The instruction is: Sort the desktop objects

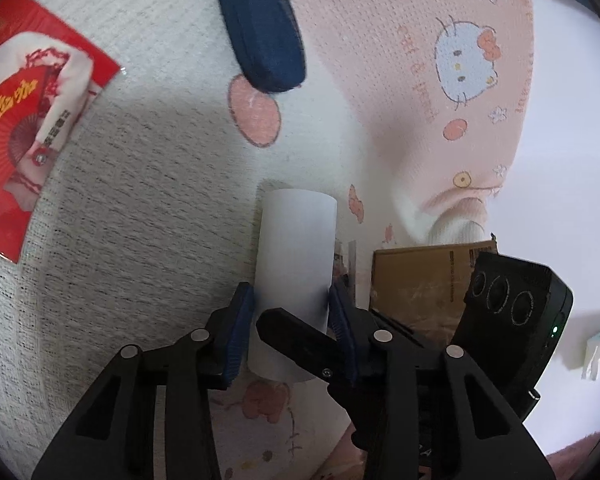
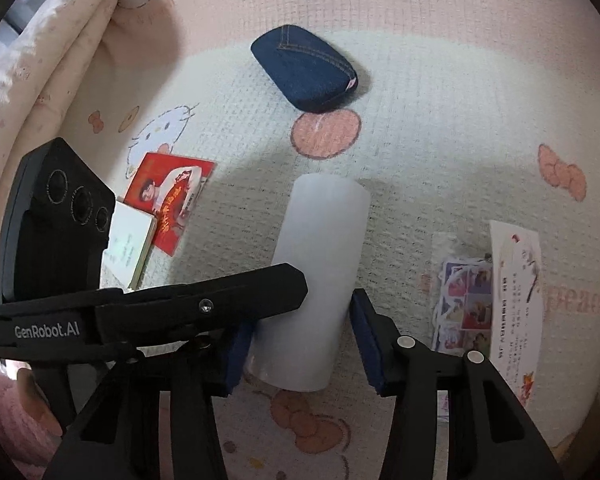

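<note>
A white cylinder (image 1: 296, 264) lies on the patterned blanket, and my left gripper (image 1: 292, 304) is shut on its near end, both blue pads touching its sides. In the right wrist view the same white cylinder (image 2: 316, 276) lies between the fingers of my right gripper (image 2: 300, 340), which is open with a gap on the right side. A finger of the left gripper (image 2: 204, 300) crosses in front of it. A dark blue denim case (image 1: 260, 20) lies beyond; it also shows in the right wrist view (image 2: 304, 68).
A red card (image 1: 24, 132) lies at the left, also in the right wrist view (image 2: 168, 200) beside a small book (image 2: 130, 248). A cardboard box (image 1: 420, 280) and the other gripper's camera body (image 1: 508, 320) are at the right. Sticker sheets and a printed card (image 2: 516, 296) lie at the right.
</note>
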### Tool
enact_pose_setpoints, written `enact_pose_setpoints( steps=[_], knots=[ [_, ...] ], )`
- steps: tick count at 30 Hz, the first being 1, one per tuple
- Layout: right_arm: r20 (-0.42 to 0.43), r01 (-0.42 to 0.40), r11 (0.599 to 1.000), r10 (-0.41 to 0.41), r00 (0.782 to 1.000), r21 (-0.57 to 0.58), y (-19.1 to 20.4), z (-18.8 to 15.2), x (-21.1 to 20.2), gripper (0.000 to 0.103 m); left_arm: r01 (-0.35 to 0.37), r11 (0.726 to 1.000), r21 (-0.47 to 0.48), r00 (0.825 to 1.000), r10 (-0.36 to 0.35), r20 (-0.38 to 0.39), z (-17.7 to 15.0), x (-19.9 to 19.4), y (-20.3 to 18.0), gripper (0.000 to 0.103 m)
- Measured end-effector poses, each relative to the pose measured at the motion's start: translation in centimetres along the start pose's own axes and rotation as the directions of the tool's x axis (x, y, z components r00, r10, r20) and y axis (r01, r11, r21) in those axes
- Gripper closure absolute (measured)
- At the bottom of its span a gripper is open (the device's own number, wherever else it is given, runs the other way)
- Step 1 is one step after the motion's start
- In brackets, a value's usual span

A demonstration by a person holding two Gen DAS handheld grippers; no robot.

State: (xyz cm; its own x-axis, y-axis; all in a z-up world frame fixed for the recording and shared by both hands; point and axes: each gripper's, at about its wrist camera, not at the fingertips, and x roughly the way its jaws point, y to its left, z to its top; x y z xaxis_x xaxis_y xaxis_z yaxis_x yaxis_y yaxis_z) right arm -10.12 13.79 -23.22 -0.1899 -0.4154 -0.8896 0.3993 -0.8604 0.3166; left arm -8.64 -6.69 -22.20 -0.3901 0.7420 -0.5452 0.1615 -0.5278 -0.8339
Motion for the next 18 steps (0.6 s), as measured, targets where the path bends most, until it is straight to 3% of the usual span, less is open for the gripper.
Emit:
enact_pose_setpoints(
  steps=[5, 11, 18],
  knots=[
    [0.025, -0.004, 1.0, 0.004, 1.0, -0.01, 0.3, 0.4, -1.6, 0.059, 0.039, 0.999, 0.011, 0.999, -0.04, 0.037, 0.2, -1.3, -1.6, 0.061],
    [0.112, -0.048, 0.999, 0.047, 0.993, 0.006, 0.6, 1.6, -5.7, 0.059, 0.092, 0.993, 0.067, 0.99, -0.099, 0.104, 0.4, -3.5, -5.0, 0.062],
    [0.207, -0.004, 0.999, 0.013, 0.978, -0.042, 1.6, 1.7, -10.2, 0.06, 0.137, 0.981, 0.137, 0.982, -0.153, 0.115, 0.0, -4.5, -9.3, 0.062]
  ],
)
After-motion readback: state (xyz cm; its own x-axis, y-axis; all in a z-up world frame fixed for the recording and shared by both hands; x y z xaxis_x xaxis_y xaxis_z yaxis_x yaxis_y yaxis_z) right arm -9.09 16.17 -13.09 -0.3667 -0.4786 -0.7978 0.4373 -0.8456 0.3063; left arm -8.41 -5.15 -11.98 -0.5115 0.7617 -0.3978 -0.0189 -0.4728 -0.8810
